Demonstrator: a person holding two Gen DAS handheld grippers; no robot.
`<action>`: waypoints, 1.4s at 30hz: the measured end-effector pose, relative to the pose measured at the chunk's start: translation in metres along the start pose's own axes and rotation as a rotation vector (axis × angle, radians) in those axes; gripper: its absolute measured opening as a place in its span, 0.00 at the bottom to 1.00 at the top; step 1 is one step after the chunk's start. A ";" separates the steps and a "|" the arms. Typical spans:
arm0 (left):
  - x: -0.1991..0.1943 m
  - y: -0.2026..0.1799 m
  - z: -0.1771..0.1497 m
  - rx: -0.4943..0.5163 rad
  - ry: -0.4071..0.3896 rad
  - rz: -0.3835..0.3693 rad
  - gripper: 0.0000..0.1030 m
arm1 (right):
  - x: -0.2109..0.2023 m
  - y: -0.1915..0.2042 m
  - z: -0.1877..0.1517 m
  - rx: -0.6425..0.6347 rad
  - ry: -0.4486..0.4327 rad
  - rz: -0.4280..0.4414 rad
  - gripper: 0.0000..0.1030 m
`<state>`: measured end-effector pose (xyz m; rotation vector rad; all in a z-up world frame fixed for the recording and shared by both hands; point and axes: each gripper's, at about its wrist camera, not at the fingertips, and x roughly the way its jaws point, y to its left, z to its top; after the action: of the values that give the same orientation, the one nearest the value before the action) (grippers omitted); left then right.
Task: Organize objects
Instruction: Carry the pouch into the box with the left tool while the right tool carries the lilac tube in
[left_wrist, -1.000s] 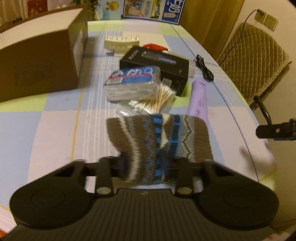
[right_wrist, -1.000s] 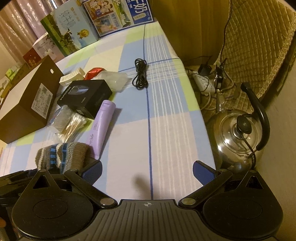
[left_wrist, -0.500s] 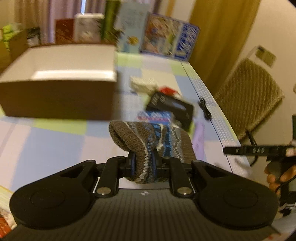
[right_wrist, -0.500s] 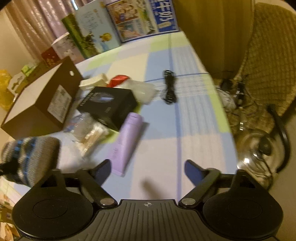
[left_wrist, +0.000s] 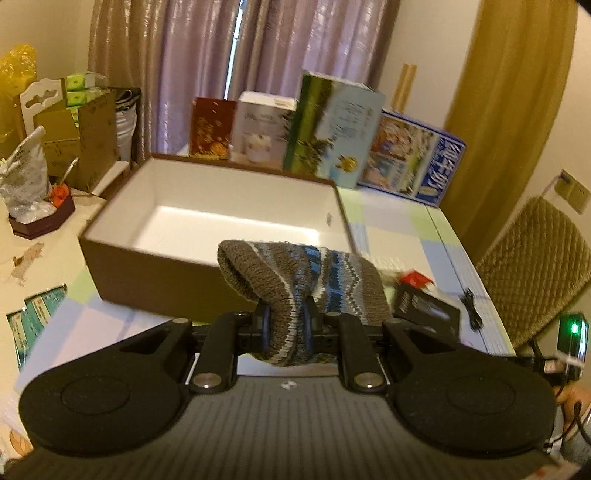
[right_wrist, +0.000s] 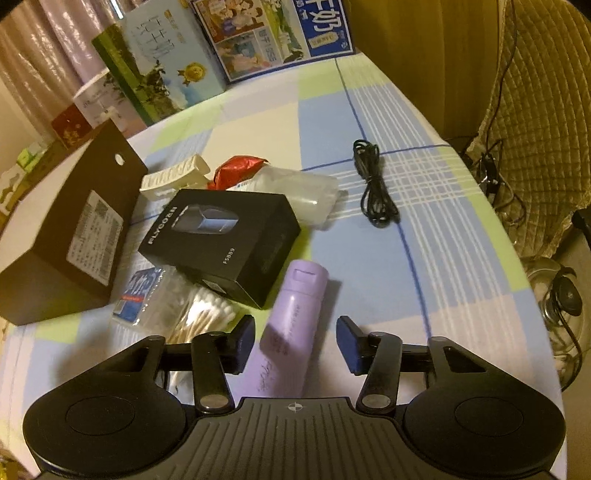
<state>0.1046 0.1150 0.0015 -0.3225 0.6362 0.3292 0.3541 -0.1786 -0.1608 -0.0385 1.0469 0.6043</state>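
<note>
Left claw (left_wrist: 284, 325) pinches knit sock (left_wrist: 295, 280) near the open brown box (left_wrist: 147, 269)'s front wall; right claw (right_wrist: 295, 341), closing, straddles purple tube (right_wrist: 291, 328) untouched — sock may snag the rim, tube may roll.

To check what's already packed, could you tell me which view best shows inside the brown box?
The left wrist view: the brown box faces it open, its white inside bare. The right wrist view shows only its labelled outer side.
</note>
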 end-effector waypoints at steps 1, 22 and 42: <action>0.003 0.008 0.006 -0.004 -0.003 -0.001 0.13 | 0.003 0.002 0.000 0.003 0.000 -0.011 0.42; 0.084 0.118 0.096 -0.009 -0.018 -0.002 0.13 | -0.056 0.113 0.049 -0.048 -0.189 0.015 0.28; 0.208 0.167 0.125 -0.004 0.188 0.071 0.13 | 0.078 0.285 0.109 -0.250 -0.049 0.135 0.28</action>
<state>0.2616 0.3552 -0.0657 -0.3374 0.8329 0.3708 0.3310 0.1291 -0.0972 -0.1727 0.9268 0.8524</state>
